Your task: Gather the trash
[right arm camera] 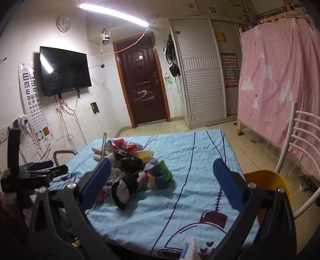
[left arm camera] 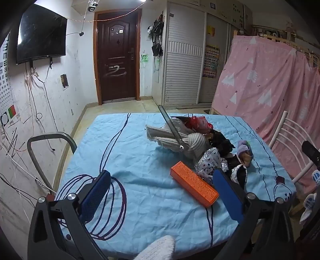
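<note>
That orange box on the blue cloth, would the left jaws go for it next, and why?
Probably yes: ease the left gripper forward and a little right until the orange box lies between its jaws. Both grippers are open and empty, and the box lies flat at the near edge of the pile, closest to the left one. The right gripper faces the crumpled wrappers instead.

Wall-mounted TV, brown door

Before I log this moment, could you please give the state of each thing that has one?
left gripper: open, empty
right gripper: open, empty
orange box: lying flat on the tablecloth
door: shut
TV: off
ceiling light: on
</note>
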The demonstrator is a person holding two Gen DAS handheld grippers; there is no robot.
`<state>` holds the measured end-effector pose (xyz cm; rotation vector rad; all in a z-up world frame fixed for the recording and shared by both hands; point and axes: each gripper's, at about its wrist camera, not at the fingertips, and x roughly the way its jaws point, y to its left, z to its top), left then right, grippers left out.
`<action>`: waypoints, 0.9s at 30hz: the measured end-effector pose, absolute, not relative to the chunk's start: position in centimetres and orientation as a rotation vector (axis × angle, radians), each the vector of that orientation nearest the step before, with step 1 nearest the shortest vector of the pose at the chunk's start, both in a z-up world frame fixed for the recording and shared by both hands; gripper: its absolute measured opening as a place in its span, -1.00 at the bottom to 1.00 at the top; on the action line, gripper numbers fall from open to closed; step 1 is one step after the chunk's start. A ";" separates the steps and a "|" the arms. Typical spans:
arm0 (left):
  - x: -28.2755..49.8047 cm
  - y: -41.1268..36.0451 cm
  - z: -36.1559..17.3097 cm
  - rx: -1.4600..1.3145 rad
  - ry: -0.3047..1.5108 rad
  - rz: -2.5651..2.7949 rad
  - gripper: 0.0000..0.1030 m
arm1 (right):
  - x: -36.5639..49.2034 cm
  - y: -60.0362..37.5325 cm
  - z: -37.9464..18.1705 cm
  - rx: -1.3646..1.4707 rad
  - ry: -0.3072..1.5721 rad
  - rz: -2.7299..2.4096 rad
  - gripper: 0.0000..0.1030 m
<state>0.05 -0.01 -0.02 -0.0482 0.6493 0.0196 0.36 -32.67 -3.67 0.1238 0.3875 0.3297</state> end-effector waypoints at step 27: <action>0.5 -0.1 -0.5 -0.040 0.664 0.026 0.80 | 0.7 -32.3 -3.5 0.108 0.375 0.332 0.89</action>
